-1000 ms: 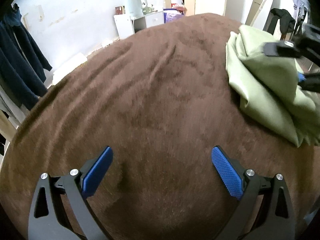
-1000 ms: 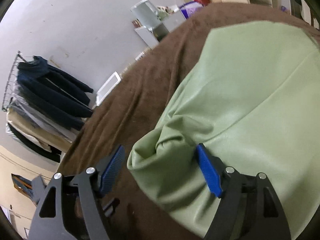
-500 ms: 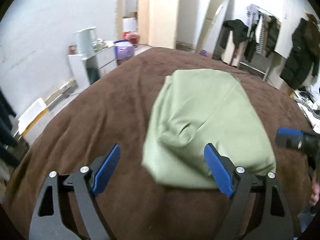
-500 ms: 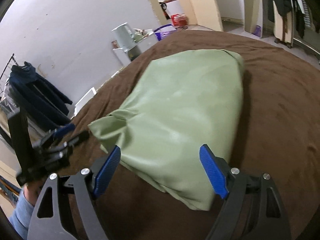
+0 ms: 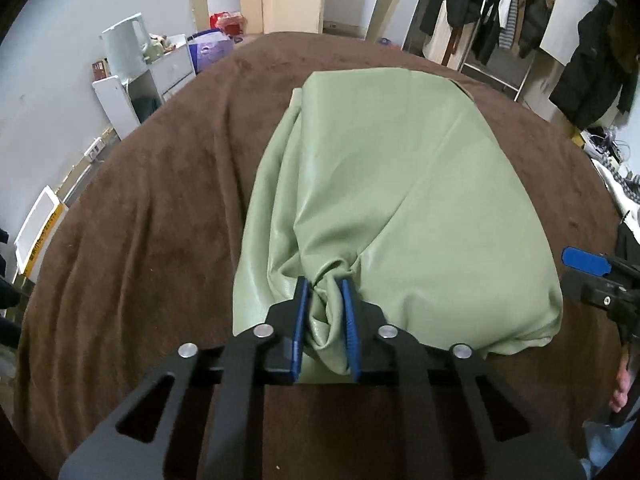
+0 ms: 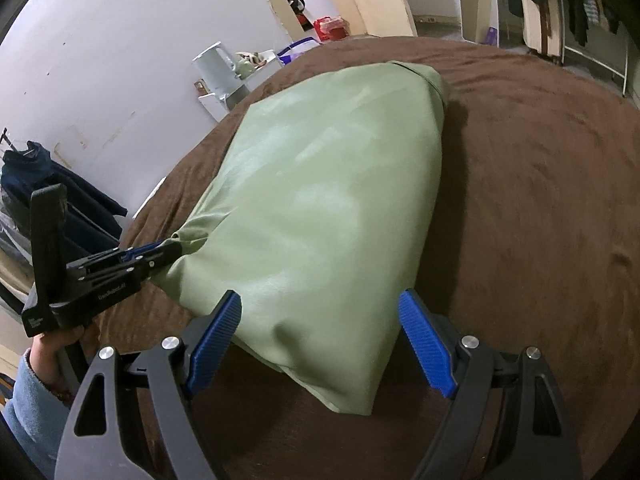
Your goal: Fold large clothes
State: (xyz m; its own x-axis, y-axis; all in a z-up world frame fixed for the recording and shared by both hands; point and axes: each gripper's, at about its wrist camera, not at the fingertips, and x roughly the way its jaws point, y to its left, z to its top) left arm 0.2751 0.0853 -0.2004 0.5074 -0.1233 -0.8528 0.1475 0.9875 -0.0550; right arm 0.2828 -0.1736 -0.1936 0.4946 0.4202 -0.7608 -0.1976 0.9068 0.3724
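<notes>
A brown blanket (image 5: 168, 208) covers the bed. A white kettle (image 5: 124, 50) stands on a white cabinet (image 5: 136, 88) by the wall. Dark coats (image 5: 592, 68) hang on a rack; navy garments (image 6: 76, 196) hang opposite.

Bedroom: clothes rack (image 5: 508, 4), brown bedspread (image 5: 160, 200).

**Soft indoor light, strong fisheye warp**

Both views are evenly lit by cool, diffuse room light, moderately bright. The green garment (image 6: 320, 200) shows a pale sheen across its top and casts a dark, soft shadow on the brown bed cover (image 6: 540, 200) along its right side. Focus is sharp in the centre. Straight lines bow toward the edges, and black vignetting fills the corners. The far room looks slightly soft and noisy.
</notes>
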